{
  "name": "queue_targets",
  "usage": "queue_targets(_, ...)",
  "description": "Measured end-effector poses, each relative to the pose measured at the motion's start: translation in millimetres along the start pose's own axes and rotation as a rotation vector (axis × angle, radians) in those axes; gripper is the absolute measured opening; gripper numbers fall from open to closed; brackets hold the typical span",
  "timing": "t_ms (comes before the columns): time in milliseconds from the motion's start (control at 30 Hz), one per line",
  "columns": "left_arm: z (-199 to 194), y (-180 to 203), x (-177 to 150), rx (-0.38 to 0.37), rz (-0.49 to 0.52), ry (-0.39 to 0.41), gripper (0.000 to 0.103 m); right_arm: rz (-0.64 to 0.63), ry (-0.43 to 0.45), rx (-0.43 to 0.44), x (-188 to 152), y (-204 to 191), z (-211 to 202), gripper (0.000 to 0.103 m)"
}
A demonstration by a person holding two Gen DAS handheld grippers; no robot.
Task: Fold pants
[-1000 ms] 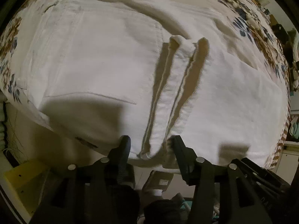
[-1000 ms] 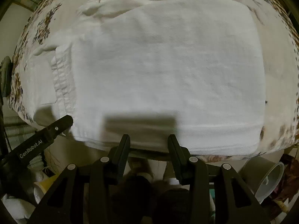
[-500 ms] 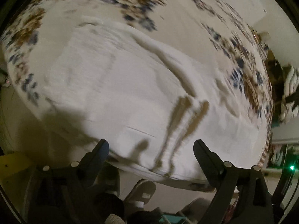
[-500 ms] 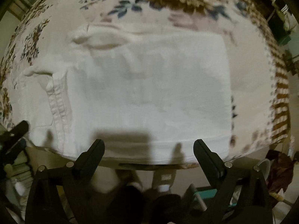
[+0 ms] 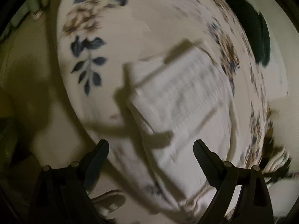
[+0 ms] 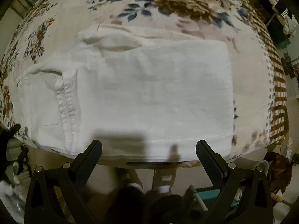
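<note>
White pants [image 6: 145, 97] lie folded into a flat rectangle on a floral-covered table [image 6: 250, 85], with the waistband and a pocket at the left. In the left wrist view the pants [image 5: 179, 108] are blurred and seen at an angle. My right gripper [image 6: 149, 150] is open and empty, held back at the table's near edge, just off the pants. My left gripper [image 5: 151, 150] is open and empty, above the near left part of the pants.
The floral cloth hangs over the table's rounded edge [image 5: 78, 97]. The person's shoes [image 6: 162, 181] are below the near edge. A dark green object [image 5: 261, 37] lies beyond the table. Clutter and a dark red cloth [image 6: 278, 169] stand at the right.
Both grippers went from shut to open and let go of the pants' near edge. Both pulled back; the left one swung to the left and its view tilted.
</note>
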State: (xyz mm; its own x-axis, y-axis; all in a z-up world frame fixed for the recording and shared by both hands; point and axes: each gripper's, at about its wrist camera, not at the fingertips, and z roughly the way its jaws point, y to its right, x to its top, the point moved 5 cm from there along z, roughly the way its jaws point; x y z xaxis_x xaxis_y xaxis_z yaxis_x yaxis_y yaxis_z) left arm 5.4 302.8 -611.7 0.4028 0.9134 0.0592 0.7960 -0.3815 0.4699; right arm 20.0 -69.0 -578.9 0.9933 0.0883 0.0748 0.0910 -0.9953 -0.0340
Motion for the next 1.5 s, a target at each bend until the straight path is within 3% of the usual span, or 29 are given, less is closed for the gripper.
queue_targets(133, 5.3, 1.4, 14.6, -0.009, -0.005, 0.042, 0.084, 0.014, -0.033, -0.002, -1.8, 0.7, 11.7, 0.102)
queue_targets(167, 6.2, 4.8, 18.0, -0.032, 0.003, 0.055, 0.076, 0.023, -0.040, -0.002, -1.9, 1.6, 14.2, 0.102)
queue_targets(200, 5.2, 4.9, 21.6, -0.050, 0.015, 0.068, 0.041, 0.028, -0.045, -0.003, -1.9, 2.3, 16.0, 0.102)
queue_targets(233, 5.0, 5.8, 24.1, -0.017, 0.030, 0.084, 0.027, 0.033, -0.049, -0.007, -1.7, 3.0, 18.0, 0.102)
queue_targets(333, -12.1, 12.5, 31.2, -0.031, 0.063, 0.165, 0.013, 0.041, -0.068, -0.018, -1.5, 4.8, 25.8, 0.102)
queue_targets(433, -45.8, 43.8, 30.4, -0.062, 0.184, 0.237, 0.012, 0.047, -0.088, -0.022, -1.0, 5.7, 33.6, 0.102)
queue_targets(533, -55.7, 64.5, 34.2, -0.085, 0.252, 0.273, 0.011, 0.063, -0.112, -0.009, -1.3, 6.7, 43.0, 0.102)
queue_targets(633, -32.5, 48.7, 55.3, -0.055, 0.211, 0.249, 0.011, 0.076, -0.123, 0.005, -0.9, 6.3, 48.4, 0.102)
queue_targets(733, 12.3, 19.1, 70.0, 0.002, 0.140, 0.153, 0.012, 0.080, -0.122, 0.014, -1.2, 5.0, 48.6, 0.102)
queue_targets(867, 3.7, 1.6, 75.5, -0.080, 0.050, 0.099, 0.027, 0.091, -0.114, 0.039, -1.7, 6.9, 46.2, 0.102)
queue_targets(933, -7.8, -5.4, 75.1, -0.128, 0.008, 0.114, 0.054, 0.098, -0.112, 0.045, -1.0, 10.9, 45.2, 0.102)
queue_targets(1000, -8.6, -15.1, 72.3, -0.206, -0.064, 0.111, 0.060, 0.108, -0.118, 0.052, -1.6, 13.6, 46.9, 0.102)
queue_targets(1133, 24.6, -19.1, 58.6, -0.219, -0.115, 0.029, 0.060, 0.132, -0.137, 0.047, -3.4, 17.0, 53.9, 0.102)
queue_targets(1400, 29.1, 2.7, 58.2, -0.220, -0.047, 0.136, 0.057, 0.161, -0.140, 0.064, 3.8, 20.0, 60.0, 0.102)
queue_targets(1467, 30.8, 0.8, 57.1, -0.230, -0.058, 0.163, 0.051, 0.169, -0.143, 0.067, 7.4, 22.3, 60.1, 0.102)
queue_targets(1500, 30.6, -1.0, 56.4, -0.230, -0.062, 0.172, 0.038, 0.175, -0.142, 0.069, 8.2, 23.2, 61.0, 0.102)
